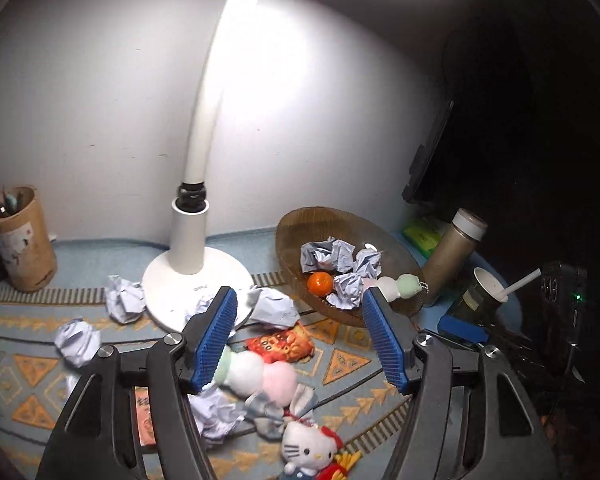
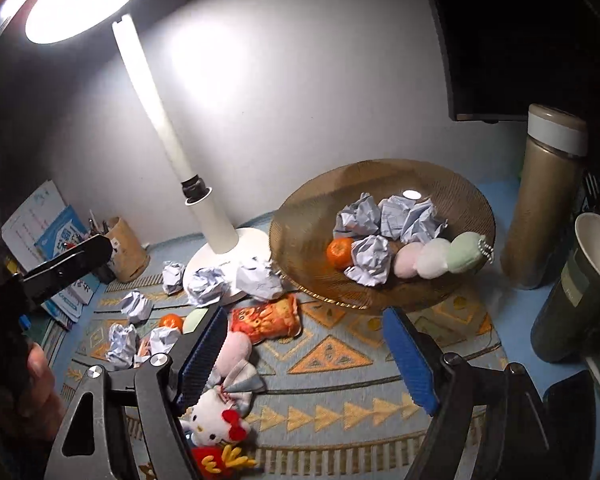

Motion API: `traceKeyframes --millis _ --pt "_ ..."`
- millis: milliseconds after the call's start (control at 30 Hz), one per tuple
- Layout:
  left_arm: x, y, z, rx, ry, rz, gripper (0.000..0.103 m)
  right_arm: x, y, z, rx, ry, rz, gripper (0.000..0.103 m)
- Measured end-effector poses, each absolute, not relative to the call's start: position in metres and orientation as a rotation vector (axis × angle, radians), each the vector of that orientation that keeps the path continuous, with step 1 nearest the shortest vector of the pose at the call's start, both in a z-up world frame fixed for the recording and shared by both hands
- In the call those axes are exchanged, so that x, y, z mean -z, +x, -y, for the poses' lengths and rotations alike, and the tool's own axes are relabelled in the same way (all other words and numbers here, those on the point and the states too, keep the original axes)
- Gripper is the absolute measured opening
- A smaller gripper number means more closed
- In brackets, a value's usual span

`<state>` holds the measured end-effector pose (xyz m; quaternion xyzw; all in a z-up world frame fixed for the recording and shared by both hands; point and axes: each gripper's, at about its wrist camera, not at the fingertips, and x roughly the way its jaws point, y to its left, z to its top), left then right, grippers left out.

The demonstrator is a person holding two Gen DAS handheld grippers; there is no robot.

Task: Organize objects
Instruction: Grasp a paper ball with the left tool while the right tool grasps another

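Note:
A brown glass bowl (image 1: 300,232) (image 2: 320,208) holds several crumpled paper balls (image 2: 388,216), an orange (image 2: 339,252) and a three-ball plush (image 2: 440,258). On the patterned mat lie more paper balls (image 1: 124,298), a red snack packet (image 1: 282,344), a second three-ball plush (image 1: 260,372), a Hello Kitty plush (image 1: 306,450) and another orange (image 2: 171,321). My left gripper (image 1: 300,336) stands open above the packet and the plush, its pads touching nothing. My right gripper (image 2: 306,354) is open over bare mat in front of the bowl, with the Kitty plush (image 2: 216,416) beside its left finger.
A white desk lamp (image 1: 192,264) stands lit behind the clutter. At the left is a pen holder (image 1: 20,236). A thermos (image 2: 544,200) and a paper cup (image 2: 580,280) stand right of the bowl. A hand (image 2: 40,380) shows at the left edge.

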<state>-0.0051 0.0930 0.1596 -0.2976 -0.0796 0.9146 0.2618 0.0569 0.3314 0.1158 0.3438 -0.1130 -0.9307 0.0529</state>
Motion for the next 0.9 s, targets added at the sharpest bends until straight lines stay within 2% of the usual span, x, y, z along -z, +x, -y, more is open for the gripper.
traceKeyframes --millis 167,367,467,500,600,900 --pt "-0.131 0.048 -0.018 -2.733 -0.802 0.276 0.07 -0.079 0.082 -0.299 2.895 1.068 0.278 0.085" --pt "-0.052 0.055 0.031 -2.788 -1.002 0.393 0.07 -0.043 0.078 -0.291 2.861 1.069 0.384 0.086" --pt "-0.03 0.055 0.037 -2.785 -1.024 0.416 0.07 -0.035 0.077 -0.295 2.87 1.088 0.409 0.086" --pt "-0.025 0.054 0.037 -2.793 -1.042 0.417 0.07 -0.036 0.077 -0.296 2.879 1.076 0.419 0.086" --pt "-0.023 0.053 0.036 -2.774 -1.053 0.421 0.07 -0.036 0.076 -0.296 2.909 1.082 0.411 0.095" --pt "-0.019 0.051 0.037 -2.754 -1.088 0.44 0.07 -0.036 0.073 -0.281 2.861 1.118 0.336 0.096"
